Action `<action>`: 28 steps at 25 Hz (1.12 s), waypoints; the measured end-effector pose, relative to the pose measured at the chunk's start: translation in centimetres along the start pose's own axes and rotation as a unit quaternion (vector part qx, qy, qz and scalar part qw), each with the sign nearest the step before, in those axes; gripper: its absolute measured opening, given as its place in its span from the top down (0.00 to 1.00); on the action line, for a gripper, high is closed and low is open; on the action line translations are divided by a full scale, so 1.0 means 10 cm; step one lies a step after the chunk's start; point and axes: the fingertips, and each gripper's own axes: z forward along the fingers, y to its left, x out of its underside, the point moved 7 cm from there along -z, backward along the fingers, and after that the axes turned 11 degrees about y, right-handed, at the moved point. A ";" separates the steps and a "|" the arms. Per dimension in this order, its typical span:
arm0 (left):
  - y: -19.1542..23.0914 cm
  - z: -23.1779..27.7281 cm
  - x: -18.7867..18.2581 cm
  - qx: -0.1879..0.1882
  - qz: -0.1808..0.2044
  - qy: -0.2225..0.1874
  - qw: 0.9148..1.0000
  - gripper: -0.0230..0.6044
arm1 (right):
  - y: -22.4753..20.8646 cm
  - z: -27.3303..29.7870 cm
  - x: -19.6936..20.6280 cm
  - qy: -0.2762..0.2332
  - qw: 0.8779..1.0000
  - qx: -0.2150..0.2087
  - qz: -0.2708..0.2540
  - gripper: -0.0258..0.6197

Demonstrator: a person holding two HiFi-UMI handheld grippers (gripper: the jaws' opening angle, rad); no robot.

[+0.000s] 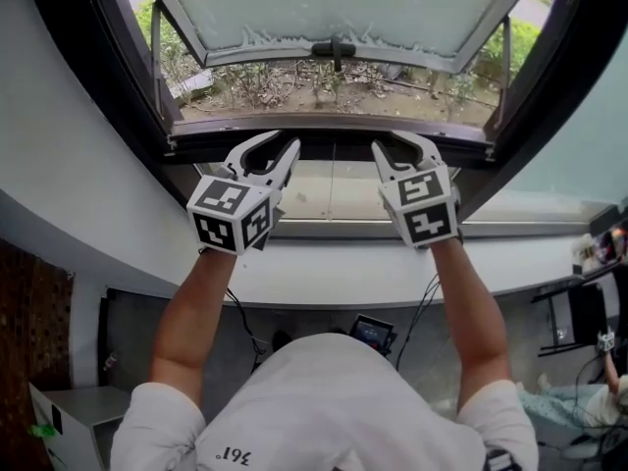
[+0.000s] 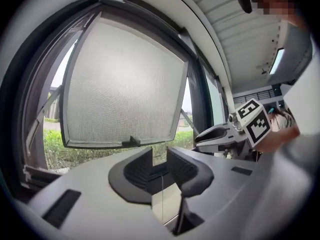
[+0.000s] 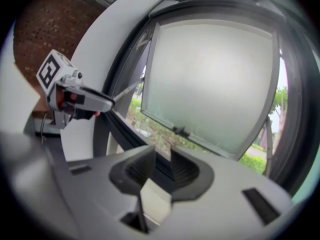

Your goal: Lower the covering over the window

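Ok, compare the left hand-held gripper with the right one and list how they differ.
The left hand-held gripper sits left of the window handle, the right hand-held gripper right of it. The left's marker cube is rolled, an edge facing the head camera; the right's shows a face more squarely. Both are white, jaws apart, tips at the dark rail.

Not much to be read here tbh. A small "361°" is printed on the white shirt [image 1: 324, 400] by the collar, seen upside down at the near edge of the head view. Black-and-white square code markers are carried on the left cube [image 1: 233, 214] and the right cube [image 1: 422, 204], but no letters or numbers can be made out on them.
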 end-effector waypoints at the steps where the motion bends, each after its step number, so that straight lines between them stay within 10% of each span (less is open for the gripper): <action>1: -0.01 -0.03 0.02 0.002 -0.010 -0.003 1.000 0.81 | 0.01 -0.03 0.01 -0.004 1.000 -0.005 0.011 0.80; 28: -1.03 -0.69 1.11 0.001 -0.142 0.026 0.990 0.92 | 0.55 -0.50 1.08 -0.008 0.987 -0.124 0.099 0.90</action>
